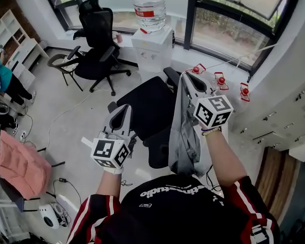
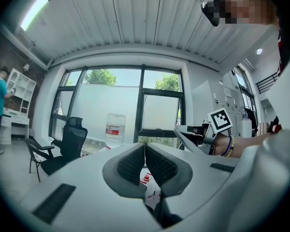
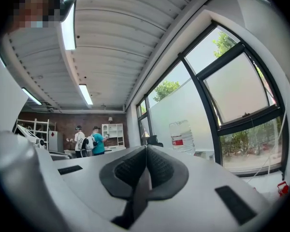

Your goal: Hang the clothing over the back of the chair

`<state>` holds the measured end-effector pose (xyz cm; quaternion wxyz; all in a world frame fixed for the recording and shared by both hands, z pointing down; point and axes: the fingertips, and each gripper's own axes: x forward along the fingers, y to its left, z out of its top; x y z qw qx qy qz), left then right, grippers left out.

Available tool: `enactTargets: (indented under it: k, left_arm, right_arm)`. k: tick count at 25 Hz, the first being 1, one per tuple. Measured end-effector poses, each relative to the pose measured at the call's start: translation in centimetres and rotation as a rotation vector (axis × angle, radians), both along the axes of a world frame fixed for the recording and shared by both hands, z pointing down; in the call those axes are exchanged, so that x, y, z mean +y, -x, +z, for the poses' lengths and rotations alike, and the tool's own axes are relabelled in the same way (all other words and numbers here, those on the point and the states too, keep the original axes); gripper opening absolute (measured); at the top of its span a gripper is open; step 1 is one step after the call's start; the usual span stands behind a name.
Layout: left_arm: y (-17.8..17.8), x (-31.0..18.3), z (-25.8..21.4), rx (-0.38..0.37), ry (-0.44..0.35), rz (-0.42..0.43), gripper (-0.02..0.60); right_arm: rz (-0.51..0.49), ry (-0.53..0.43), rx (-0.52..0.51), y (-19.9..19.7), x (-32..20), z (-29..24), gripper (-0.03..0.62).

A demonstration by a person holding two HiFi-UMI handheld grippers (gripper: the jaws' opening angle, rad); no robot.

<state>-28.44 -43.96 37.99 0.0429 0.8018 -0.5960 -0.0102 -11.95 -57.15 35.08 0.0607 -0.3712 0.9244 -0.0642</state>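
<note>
A black office chair (image 1: 145, 105) stands on the floor just ahead of me. A grey piece of clothing (image 1: 185, 136) hangs down along the chair's right side, and its top edge is pinched in my right gripper (image 1: 189, 78). The right gripper view shows those jaws closed on a strip of the grey clothing (image 3: 139, 195), with the right gripper (image 3: 146, 151) pointing level. My left gripper (image 1: 125, 111) hovers over the chair's left edge, shut and holding nothing. In the left gripper view the left gripper (image 2: 145, 148) has its pads pressed together, and the right gripper (image 2: 186, 133) shows to its right.
A second black office chair (image 1: 99, 39) stands at the back left. A white water dispenser (image 1: 152, 47) with a large bottle is by the window. A pink cloth (image 1: 18, 161) lies over furniture at the left. Cables run across the floor. A person (image 1: 2, 75) stands far left.
</note>
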Motion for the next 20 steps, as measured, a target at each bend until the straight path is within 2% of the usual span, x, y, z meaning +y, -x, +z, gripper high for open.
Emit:
enactTargets:
  k: [9,20]
  left_arm:
    - [0.9,0.0,0.6,0.013,0.019,-0.023,0.025]
    - [-0.1,1.2,1.7,0.021,0.029,-0.011,0.025]
  right_arm:
    - [-0.076,-0.092,-0.041,3.8,-4.0,-2.1,0.015]
    - [-0.074,-0.045,0.008,1.9,-3.4,-0.5,0.015]
